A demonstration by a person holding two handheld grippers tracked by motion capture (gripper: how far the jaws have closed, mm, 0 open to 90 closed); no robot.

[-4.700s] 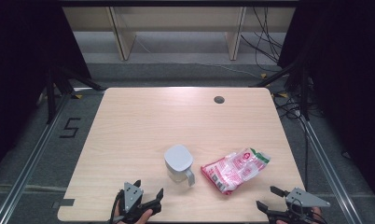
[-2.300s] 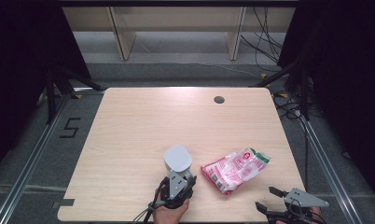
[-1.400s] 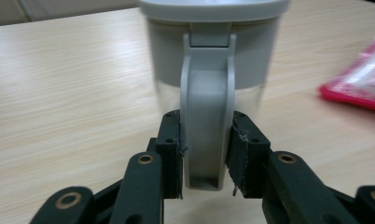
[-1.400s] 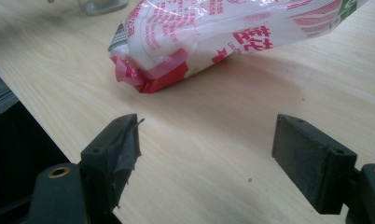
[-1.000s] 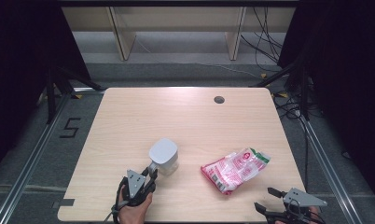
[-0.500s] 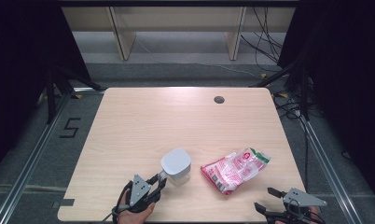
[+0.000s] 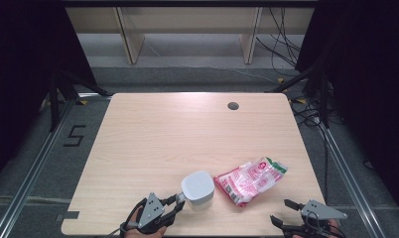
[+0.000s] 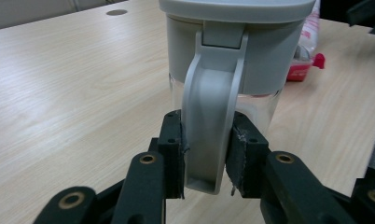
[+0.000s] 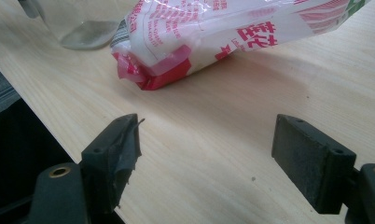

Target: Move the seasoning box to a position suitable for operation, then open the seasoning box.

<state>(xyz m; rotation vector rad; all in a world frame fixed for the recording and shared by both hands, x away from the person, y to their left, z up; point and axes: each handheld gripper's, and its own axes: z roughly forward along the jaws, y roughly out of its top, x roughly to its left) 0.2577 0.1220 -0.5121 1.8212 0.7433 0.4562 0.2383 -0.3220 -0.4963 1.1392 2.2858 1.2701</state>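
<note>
A clear jug with a grey lid [image 7: 197, 188] stands near the table's front edge, just left of a red and white plastic bag [image 7: 249, 179]. My left gripper [image 7: 180, 199] is shut on the jug's grey handle [image 8: 213, 107], with a pad pressing on each side [image 8: 206, 135]. The jug's body [image 8: 265, 60] rises right behind the handle. My right gripper [image 7: 282, 212] sits open at the front right corner. Its jaws [image 9: 206, 140] stand wide with bare table between them, a little short of the bag [image 9: 213, 28]. The jug's glass base [image 9: 78, 28] shows at the top left there.
The wooden table [image 7: 187, 129] has a round dark cable hole [image 7: 232, 105] at the back right. The table's front edge runs close under both grippers. Beyond the table are shelf legs and loose cables on the floor.
The jug, held by its handle in the left gripper, has moved right and toward the front edge, ending close beside the bag. The right gripper has stayed put.
</note>
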